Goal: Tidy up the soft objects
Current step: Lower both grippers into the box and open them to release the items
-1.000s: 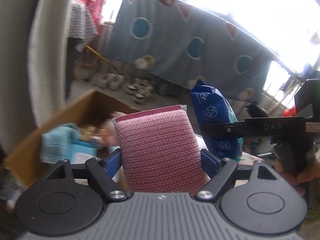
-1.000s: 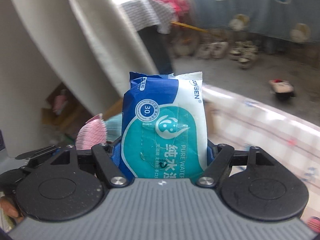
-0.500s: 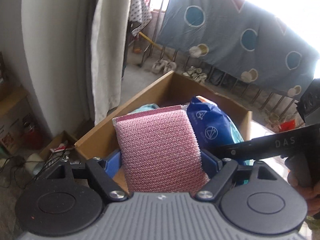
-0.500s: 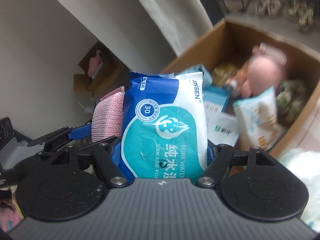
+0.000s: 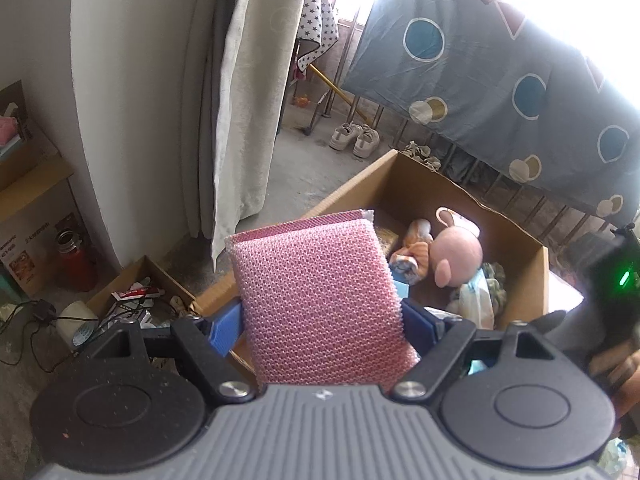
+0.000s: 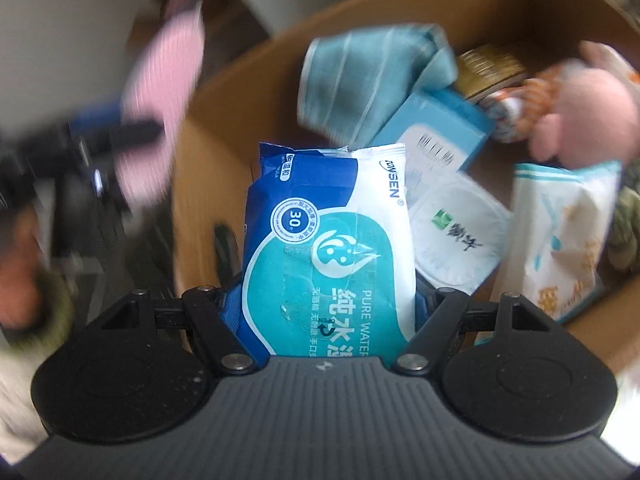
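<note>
1. left gripper (image 5: 322, 320) clamps pink sponge (image 5: 320, 300), now nearer cardboard box (image 5: 420, 184) at 1 o'clock.
2. right gripper (image 6: 328, 304) grips wipes pack (image 6: 328, 264), now tipped down over the box; plush toy (image 6: 580, 116) at 2 o'clock.

Left wrist view: mounted behind the left claw (image 5: 322, 300), facing forward and obliquely down, from beside and above the cardboard box (image 5: 532, 280).
Right wrist view: behind the right claw (image 6: 328, 276), facing steeply down, close over the box.
Shared: box interior, pink plush toy (image 5: 456, 256); each view catches the other claw.
</note>
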Demonstrator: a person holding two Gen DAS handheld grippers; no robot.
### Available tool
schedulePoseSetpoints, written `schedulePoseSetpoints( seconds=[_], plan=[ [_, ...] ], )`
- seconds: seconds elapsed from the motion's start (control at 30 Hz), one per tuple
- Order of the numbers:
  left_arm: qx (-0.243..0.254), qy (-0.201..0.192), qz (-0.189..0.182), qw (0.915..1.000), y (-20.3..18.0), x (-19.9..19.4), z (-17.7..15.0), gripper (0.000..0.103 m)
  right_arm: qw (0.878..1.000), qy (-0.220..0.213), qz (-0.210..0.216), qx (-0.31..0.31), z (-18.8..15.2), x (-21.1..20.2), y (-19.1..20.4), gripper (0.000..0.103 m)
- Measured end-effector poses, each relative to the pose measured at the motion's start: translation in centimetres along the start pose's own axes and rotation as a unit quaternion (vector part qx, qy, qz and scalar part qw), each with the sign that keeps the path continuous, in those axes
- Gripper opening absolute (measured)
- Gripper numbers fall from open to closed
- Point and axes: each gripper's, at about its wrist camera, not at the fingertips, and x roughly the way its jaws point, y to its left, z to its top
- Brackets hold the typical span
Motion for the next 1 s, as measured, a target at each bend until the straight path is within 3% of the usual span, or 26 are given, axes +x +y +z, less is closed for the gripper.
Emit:
schedulePoseSetpoints(
  seconds=[0.17,0.27,0.5,0.73,1.0],
  plan=[
    [0.005,0.008,0.002,0.9999,-0.2,1.0,0.2,0.083,0.996,0.075,-0.022,-0.046,0.0,3.0,1.1,0.078],
    [0.009,0.017,-0.002,0.9998,-0.6,1.7,0.0,0.083,0.996,0.087,-0.016,-0.035,0.3,3.2,0.7,0.080],
    [0.019,0.037,0.002,0.9991,-1.7,3.0,-0.5,0.084,0.999,0.005,0.032,-0.008,-0.8,-2.3,-0.3,0.083],
    [0.013,0.050,0.016,0.9985,-2.3,5.5,-0.5,0.084,0.995,-0.075,0.056,0.031,-2.6,-7.8,-2.8,0.086],
    [-0.040,0.064,0.024,0.9969,-1.0,8.5,-0.4,0.085,0.992,-0.093,0.063,0.054,-4.4,-8.6,-4.1,0.086]
  ],
)
